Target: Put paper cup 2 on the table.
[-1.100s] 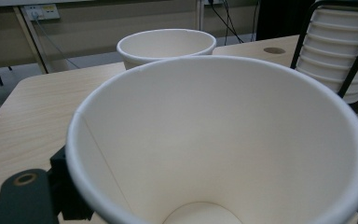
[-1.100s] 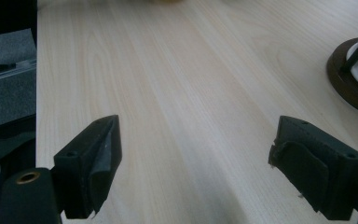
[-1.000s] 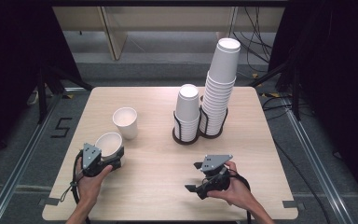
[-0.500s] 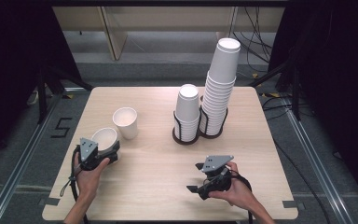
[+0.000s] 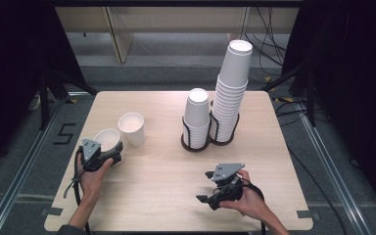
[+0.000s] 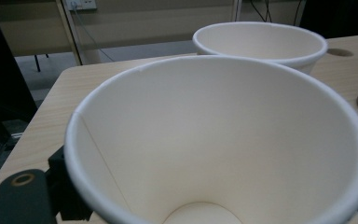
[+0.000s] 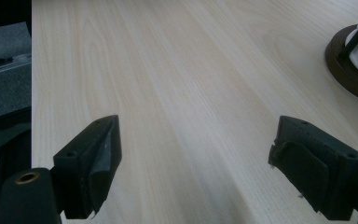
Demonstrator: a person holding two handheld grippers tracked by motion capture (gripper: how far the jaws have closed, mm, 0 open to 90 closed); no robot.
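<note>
My left gripper (image 5: 114,152) is at the table's left with a white paper cup (image 5: 106,139) between its jaws. In the left gripper view this cup (image 6: 223,140) stands upright, mouth up and empty, with the left jaw against its wall. The jaws have just been opening, and the cup is still between them. A second white cup (image 5: 131,128) stands upright just beyond it, also as the far cup (image 6: 261,44). My right gripper (image 5: 205,187) rests low over the front right of the table, open, with bare wood between its jaws (image 7: 196,154).
Two black wire holders stand mid-table: one carries a short stack of cups (image 5: 196,115), the other a tall stack (image 5: 232,83). A holder's dark base (image 7: 349,70) lies ahead of the right gripper. The wooden table (image 5: 166,181) ends at dark floor on all sides.
My left gripper has carried its cup to the left and slightly farther away, bringing it beside the standing cup. The right gripper has not moved.
</note>
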